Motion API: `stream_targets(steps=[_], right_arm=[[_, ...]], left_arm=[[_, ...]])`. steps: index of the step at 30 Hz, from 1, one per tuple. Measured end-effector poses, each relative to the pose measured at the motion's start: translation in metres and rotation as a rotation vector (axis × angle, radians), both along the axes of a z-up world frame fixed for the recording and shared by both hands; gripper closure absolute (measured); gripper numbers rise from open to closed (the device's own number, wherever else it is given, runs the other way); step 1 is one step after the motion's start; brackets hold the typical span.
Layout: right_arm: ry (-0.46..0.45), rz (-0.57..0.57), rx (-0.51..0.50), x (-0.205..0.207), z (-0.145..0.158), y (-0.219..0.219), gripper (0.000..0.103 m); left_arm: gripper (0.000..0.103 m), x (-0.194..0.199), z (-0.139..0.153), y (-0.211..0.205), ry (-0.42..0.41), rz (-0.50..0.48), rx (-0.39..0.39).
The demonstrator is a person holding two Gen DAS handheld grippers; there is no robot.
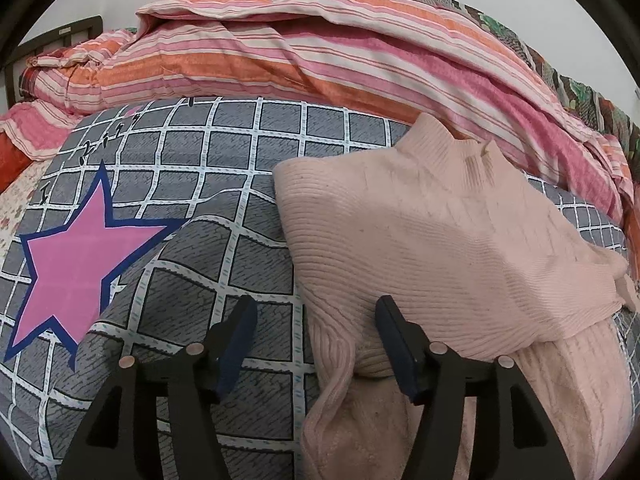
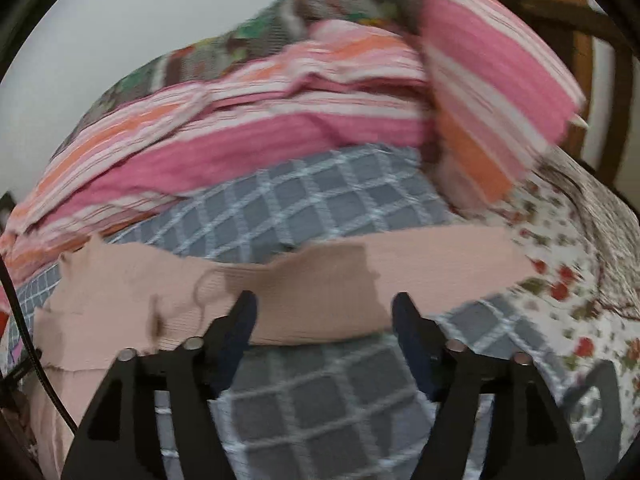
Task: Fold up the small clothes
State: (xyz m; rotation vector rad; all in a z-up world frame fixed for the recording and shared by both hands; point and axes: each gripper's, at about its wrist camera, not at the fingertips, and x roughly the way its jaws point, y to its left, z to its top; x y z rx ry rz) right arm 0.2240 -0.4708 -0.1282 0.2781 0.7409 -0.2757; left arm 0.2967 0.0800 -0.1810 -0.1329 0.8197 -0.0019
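Observation:
A pale pink knit sweater (image 1: 432, 240) lies on the grey checked bed cover (image 1: 224, 184), collar toward the far side, one sleeve folded across its body. My left gripper (image 1: 316, 308) is open just above the sweater's near left edge, holding nothing. In the blurred right wrist view, a pink sleeve (image 2: 360, 280) stretches sideways across the cover. My right gripper (image 2: 324, 304) is open right at that sleeve, its jaws wide apart and empty.
A pink and orange striped quilt (image 1: 304, 48) is heaped along the far side of the bed. A pink star (image 1: 80, 256) is printed on the cover at left. A floral sheet (image 2: 572, 264) lies at right. A dark bed frame (image 2: 624, 92) stands at far right.

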Motion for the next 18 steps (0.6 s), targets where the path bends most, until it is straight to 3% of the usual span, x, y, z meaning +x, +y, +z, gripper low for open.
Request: stream_targets(steps=[8,18], right_arm=[[0.112,-0.051,0.134,-0.009,-0.044,-0.053,0.027],[0.096,-0.133,0.197,0.015,-0.049,-0.081,0.027]], left_arm=[[0.04,0.0,0.0,0.002,0.002,-0.005,0.009],[0.036,0.003,-0.001,-0.001,0.013,-0.014,0.025]])
